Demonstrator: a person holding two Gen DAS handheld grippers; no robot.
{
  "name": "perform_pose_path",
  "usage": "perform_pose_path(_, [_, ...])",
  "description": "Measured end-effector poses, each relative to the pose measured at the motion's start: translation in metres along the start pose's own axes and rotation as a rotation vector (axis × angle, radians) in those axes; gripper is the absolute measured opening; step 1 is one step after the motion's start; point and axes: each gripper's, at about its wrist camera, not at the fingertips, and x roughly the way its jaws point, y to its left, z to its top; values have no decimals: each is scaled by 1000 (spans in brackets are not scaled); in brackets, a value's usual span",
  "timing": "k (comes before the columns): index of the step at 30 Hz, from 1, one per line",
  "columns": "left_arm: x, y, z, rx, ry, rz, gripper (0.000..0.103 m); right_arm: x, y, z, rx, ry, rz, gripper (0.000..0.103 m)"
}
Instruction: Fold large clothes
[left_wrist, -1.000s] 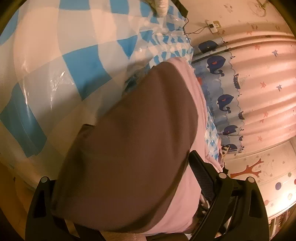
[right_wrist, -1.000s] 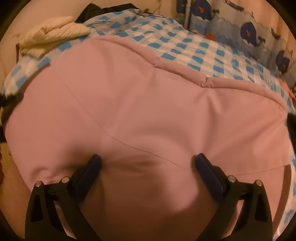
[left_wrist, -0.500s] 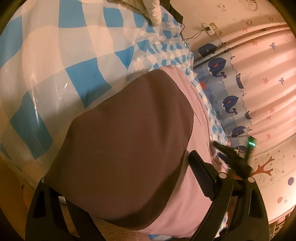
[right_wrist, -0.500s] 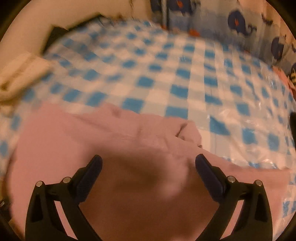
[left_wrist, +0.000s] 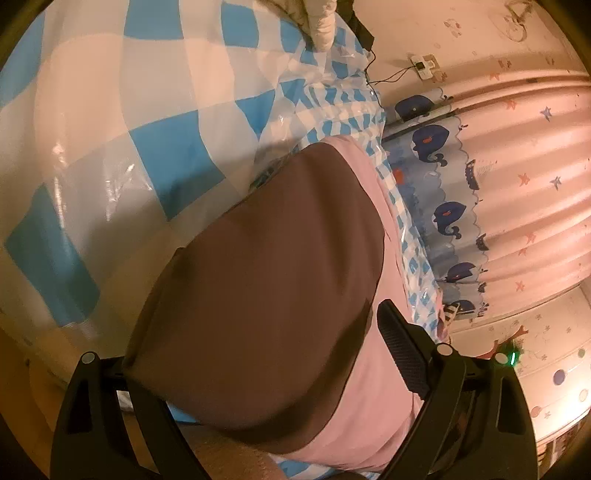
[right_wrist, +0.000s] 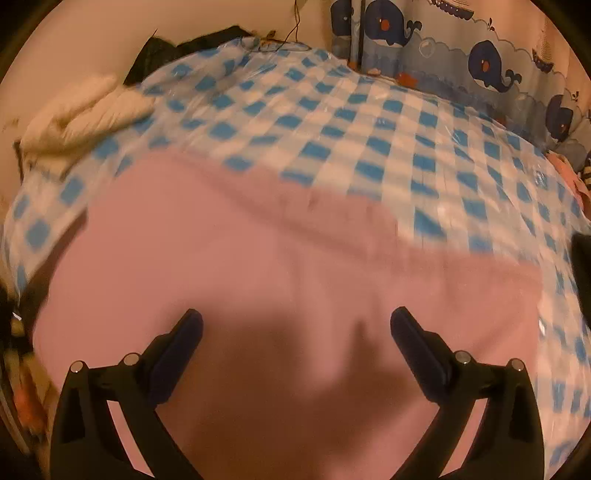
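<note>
Pink garment (right_wrist: 280, 266) on checkered cover (right_wrist: 369, 122)

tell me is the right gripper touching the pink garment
Cannot tell: in the right wrist view the right gripper is open over the pink garment, but contact isn't visible.

Left hand-held gripper (left_wrist: 255, 354) left finger behind brown-pink garment (left_wrist: 266, 295); checked cloth (right_wrist: 369, 122) motion-blurred.

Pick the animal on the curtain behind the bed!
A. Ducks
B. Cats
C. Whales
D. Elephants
C. The blue band of the curtain beyond the checked bed cover is printed with dark blue whales that have little tails and an orange spot, and the same shapes show in the left wrist view.
</note>
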Motion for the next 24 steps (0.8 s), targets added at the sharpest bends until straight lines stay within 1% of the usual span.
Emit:
perform_pose_path(2, [3, -1, 1, -10, -4, -5, 86, 21, 12, -23, -56, 75, -36, 98])
perform_pose_path(3, [4, -3, 1, -10, -5, -14, 86, 32, 14, -34, -60, 64, -38, 98])
perform_pose_path(4, [4, -5, 1, -9, -9, -15, 86, 34, 14, -38, -50, 46, -38, 98])
perform_pose_path(5, [3, -6, 1, -8, -10, -14, 86, 31, 11, -36, -24, 55, -34, 98])
perform_pose_path(6, [3, -8, 1, -7, -11, -15, 86, 23, 9, -33, 7, 59, -21, 97])
perform_pose_path(8, [3, -10, 0, 1, -10, -16, 85, 4, 11, -32, 16, 7, -2, 97])
perform_pose_path(9, [3, -9, 0, 2, -7, -16, 85, -8, 15, -35, 1, -25, -26, 97])
perform_pose_path(10, [4, -7, 1, -3, -3, -15, 85, -13, 18, -40, -12, -31, -41, 97])
perform_pose_path(11, [6, -6, 1, -9, 2, -11, 85, -11, 20, -45, -19, -18, -52, 97])
perform_pose_path(12, [7, -5, 1, -12, 6, -12, 85, -1, 22, -52, -32, 19, -68, 98])
perform_pose_path(13, [9, -4, 1, -21, 14, -16, 85, 7, 22, -59, -33, 22, -63, 98])
perform_pose_path(15, [11, -3, 2, -39, 21, -22, 85, 10, 23, -65, -27, 7, -61, 98])
perform_pose_path(17, [10, -6, 2, -39, 18, -34, 82, -2, 19, -59, 17, -1, -39, 97])
perform_pose_path(19, [7, -7, 2, -25, 9, -52, 73, -13, 21, -61, 19, -40, -27, 97])
perform_pose_path(20, [6, -7, 2, -22, 8, -58, 71, -13, 24, -64, 9, -31, -30, 97])
perform_pose_path(21, [6, -6, 2, -22, 6, -63, 68, -4, 27, -68, -8, -6, -33, 98])
perform_pose_path(24, [4, -8, 1, -16, -1, -74, 64, 6, 30, -77, -17, -4, -39, 98])
